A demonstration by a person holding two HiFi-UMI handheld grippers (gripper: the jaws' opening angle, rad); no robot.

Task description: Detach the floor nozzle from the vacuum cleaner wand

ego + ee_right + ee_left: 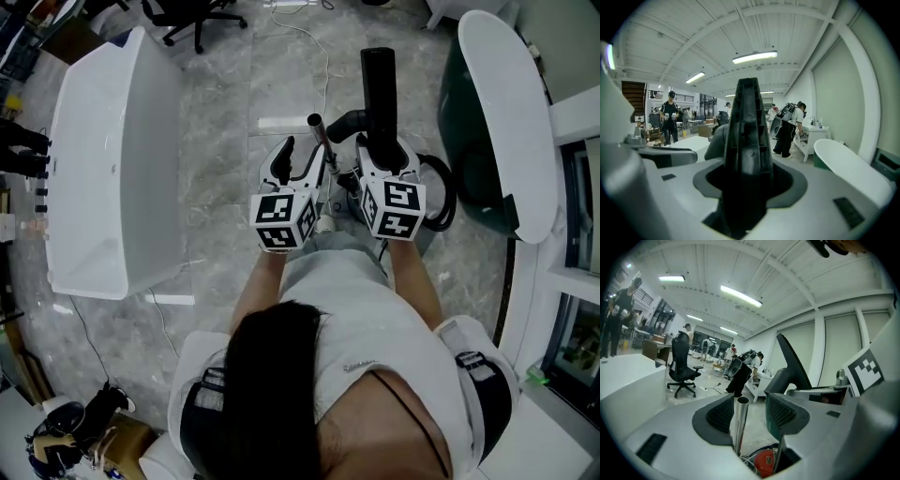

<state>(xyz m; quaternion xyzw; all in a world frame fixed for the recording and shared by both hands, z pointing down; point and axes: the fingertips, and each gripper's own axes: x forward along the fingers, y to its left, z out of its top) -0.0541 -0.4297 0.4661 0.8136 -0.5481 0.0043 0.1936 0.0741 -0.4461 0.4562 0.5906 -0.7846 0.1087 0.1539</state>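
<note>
The right gripper (749, 187) is clamped on the black nozzle (749, 131), which rises straight ahead of it, while the left gripper (751, 416) gapes with the open-ended wand (739, 427) loose between its pads, so the unheld wand may topple; no writing is readable.

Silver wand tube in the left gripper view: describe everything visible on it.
The shiny silver metal wand tube is a thin, straight round pipe with an open, hollow top end, nothing fitted on it. It stands nearly upright between the open left tongs, close by one pad, with a clear gap to the other. Its lower part is hidden.
</note>
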